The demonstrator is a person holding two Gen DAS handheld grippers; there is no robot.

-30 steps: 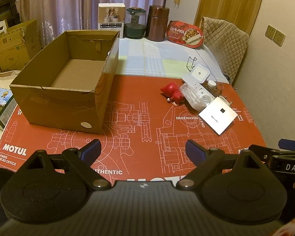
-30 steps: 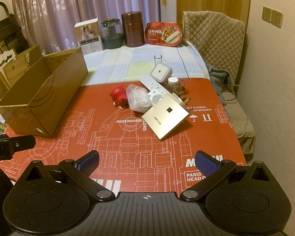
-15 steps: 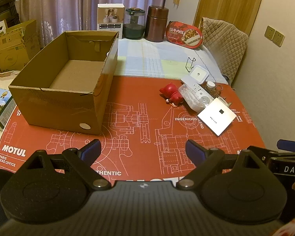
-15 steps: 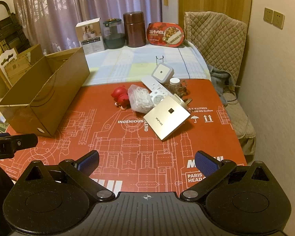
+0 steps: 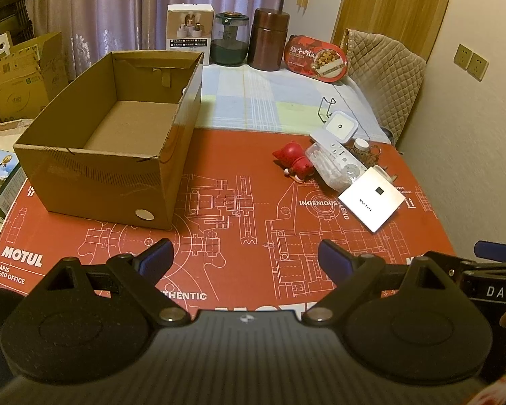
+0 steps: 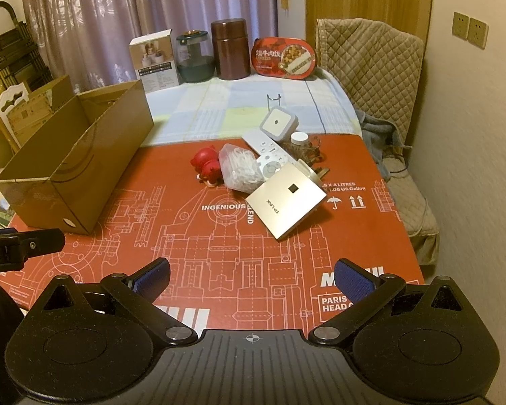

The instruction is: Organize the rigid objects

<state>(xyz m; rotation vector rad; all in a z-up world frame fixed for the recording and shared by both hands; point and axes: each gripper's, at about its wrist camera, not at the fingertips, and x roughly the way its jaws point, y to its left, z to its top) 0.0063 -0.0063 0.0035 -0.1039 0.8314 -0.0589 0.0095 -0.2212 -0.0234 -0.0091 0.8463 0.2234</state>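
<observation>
Both of my tongs are hovering over the near edge of the counter [image 5: 239,202], which has a red Motul mat with white blueprint drawings on it. The left tongs [image 5: 246,258] are spread wide with nothing between the blue pads, and same deal for the right tongs [image 6: 251,275]: released, empty.

The open cardboard box [image 5: 94,172] sits on the left side of the mat and I can see its bare floor. The stuff to sort is bunched in a pile on the right, well apart from the box: a red figurine [image 5: 291,160], a clear bag of small white pieces [image 6: 241,168] right beside it, a white remote [image 6: 270,153] lying partly across the bag, a square white plug-in gadget [image 5: 339,126] behind that, and a little white-capped jar [image 6: 300,141]. Nearest to me is a flat white TP-Link router [image 6: 286,200], tilted, with its far edge propped on the pile.
</observation>
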